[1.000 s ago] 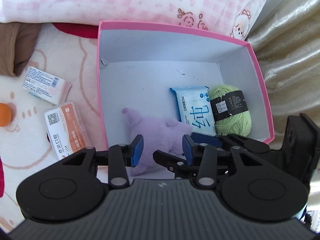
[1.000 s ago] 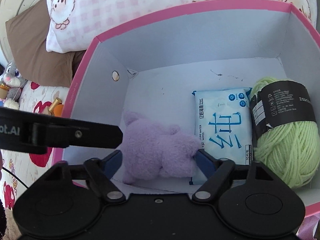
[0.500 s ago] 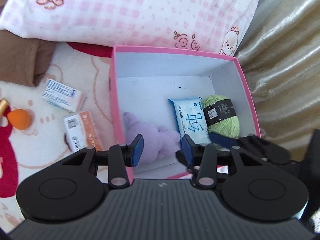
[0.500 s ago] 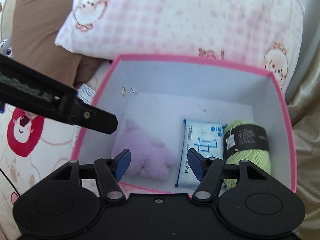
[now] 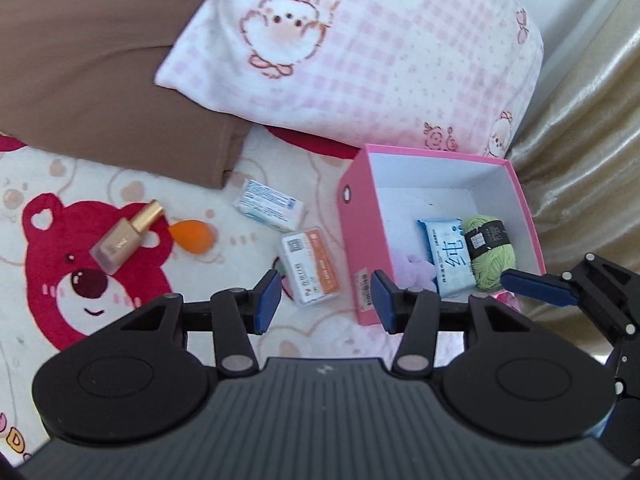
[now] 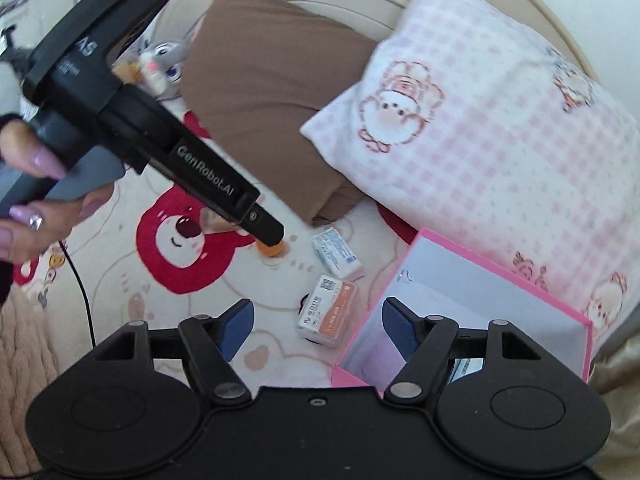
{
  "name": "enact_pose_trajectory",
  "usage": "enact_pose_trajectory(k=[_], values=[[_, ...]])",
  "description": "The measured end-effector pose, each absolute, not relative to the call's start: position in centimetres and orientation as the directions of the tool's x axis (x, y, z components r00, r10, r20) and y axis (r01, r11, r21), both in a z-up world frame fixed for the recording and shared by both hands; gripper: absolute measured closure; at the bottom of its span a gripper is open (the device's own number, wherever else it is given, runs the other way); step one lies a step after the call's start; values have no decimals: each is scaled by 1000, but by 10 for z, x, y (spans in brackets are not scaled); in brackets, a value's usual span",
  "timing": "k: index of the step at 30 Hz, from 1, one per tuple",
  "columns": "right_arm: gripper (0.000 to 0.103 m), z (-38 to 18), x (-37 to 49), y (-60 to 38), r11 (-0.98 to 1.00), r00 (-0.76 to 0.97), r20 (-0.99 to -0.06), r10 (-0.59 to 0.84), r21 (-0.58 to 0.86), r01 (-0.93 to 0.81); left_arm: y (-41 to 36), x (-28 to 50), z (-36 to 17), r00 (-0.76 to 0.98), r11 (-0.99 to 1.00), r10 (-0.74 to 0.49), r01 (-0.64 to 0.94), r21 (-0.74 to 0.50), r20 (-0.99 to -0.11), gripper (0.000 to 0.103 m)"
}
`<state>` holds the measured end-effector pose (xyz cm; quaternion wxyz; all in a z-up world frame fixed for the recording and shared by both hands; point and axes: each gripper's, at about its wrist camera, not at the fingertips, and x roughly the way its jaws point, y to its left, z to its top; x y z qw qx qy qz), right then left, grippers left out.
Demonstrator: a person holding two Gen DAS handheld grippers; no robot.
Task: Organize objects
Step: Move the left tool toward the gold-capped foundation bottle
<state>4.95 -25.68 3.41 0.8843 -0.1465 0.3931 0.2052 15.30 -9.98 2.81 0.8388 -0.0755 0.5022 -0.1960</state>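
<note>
A pink box point(image 5: 360, 240) stands on the bed and holds a purple plush point(image 5: 414, 270), a blue wipes pack point(image 5: 448, 254) and a green yarn ball point(image 5: 490, 252). Left of it lie an orange-and-white carton point(image 5: 310, 266), a white-and-blue carton point(image 5: 270, 204), an orange sponge point(image 5: 192, 236) and a foundation bottle point(image 5: 124, 242). My left gripper point(image 5: 326, 300) hovers high above the orange-and-white carton, its jaws opening with nothing between them. My right gripper point(image 6: 316, 326) hangs over the box's left edge point(image 6: 360, 336), also opening and empty.
A pink checked pillow point(image 5: 380, 48) and a brown pillow point(image 5: 100, 60) lie behind the objects. A beige curtain point(image 5: 580, 160) hangs right of the box. A hand point(image 6: 36, 200) holds the left tool, and a grey plush rabbit point(image 6: 160, 56) sits at the bed's far side.
Both grippers have risen and pulled back from the box, leaving the purple plush inside. Their jaws stand wider. The right gripper has rolled, so the box now sits lower right in its view.
</note>
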Motion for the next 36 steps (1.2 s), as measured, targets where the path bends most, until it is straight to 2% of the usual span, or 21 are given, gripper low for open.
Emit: enact_pose_trajectory(k=[3, 8, 11, 15, 19, 23, 31, 36], values=[[28, 41, 50, -235, 829, 594, -764, 254, -145, -540, -71, 149, 35, 457, 929, -369, 190, -317, -809, 52], [27, 46, 58, -203, 738, 495, -808, 319, -115, -665, -37, 146, 36, 470, 932, -361, 148, -331, -805, 52], [23, 46, 63, -179, 669, 480, -792, 376, -126, -732, -20, 147, 31, 485, 926, -370, 124, -357, -792, 52], [23, 32, 72, -151, 584, 479, -776, 411, -179, -792, 2, 161, 20, 503, 911, -383, 63, -409, -775, 51], [23, 17, 87, -134, 534, 443, -790, 425, -176, -827, 15, 180, 5, 509, 916, -358, 29, -400, -783, 50], [23, -1, 110, -118, 513, 426, -789, 442, -166, -842, 36, 194, -22, 498, 897, -373, -21, -441, -783, 49], [23, -52, 162, -89, 544, 310, -833, 458, -14, -839, 69, 227, -83, 493, 870, -394, -73, -488, -776, 49], [23, -83, 183, -75, 575, 277, -853, 443, 33, -817, 83, 247, -119, 448, 878, -381, -98, -468, -809, 49]])
